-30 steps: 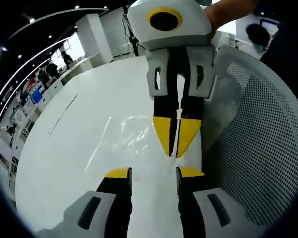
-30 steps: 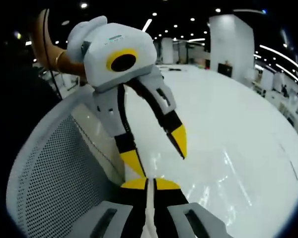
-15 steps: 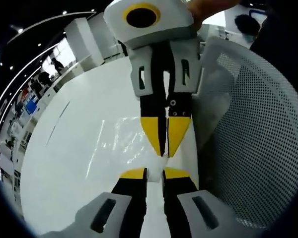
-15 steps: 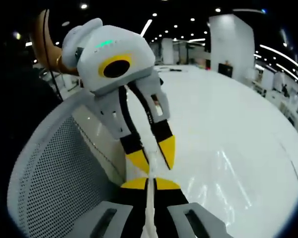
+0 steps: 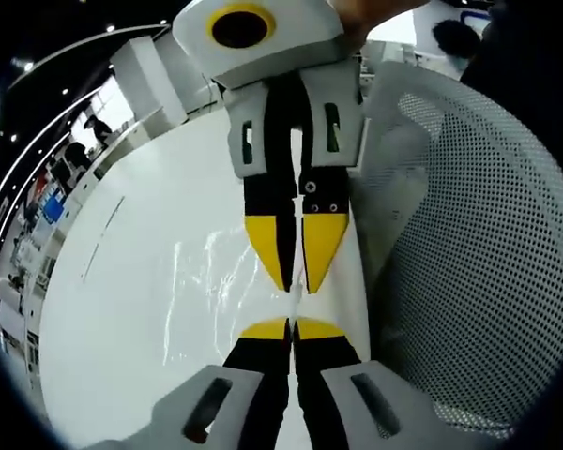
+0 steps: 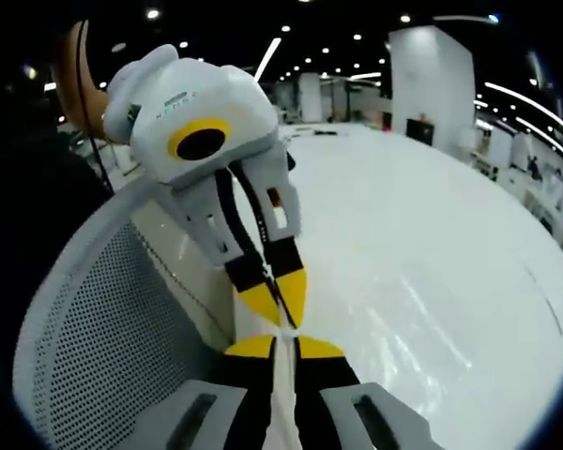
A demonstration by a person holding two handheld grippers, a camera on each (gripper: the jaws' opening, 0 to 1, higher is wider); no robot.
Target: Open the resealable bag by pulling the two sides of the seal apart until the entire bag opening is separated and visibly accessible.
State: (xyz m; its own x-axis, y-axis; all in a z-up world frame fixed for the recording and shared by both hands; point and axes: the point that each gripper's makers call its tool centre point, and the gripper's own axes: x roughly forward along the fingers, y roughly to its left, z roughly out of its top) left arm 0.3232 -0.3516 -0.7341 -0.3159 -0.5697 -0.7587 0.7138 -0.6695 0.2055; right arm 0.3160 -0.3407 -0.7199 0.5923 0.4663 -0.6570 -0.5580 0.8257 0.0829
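Bag (image 5: 227,281), clear plastic, is held above white counter (image 5: 122,309), beside mesh chair back (image 5: 469,244). Its edge is pinched by left hand-held gripper (image 5: 291,328), jaws clamped on it. Right hand-held gripper (image 6: 274,347) is clamped on same edge, tip to tip w/ left, opp. sides.

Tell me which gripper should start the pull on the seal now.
Neither is clearly better placed: the left gripper and right gripper are both shut on the clear resealable bag, tip to tip beside the white mesh chair. Probably pull both apart together.
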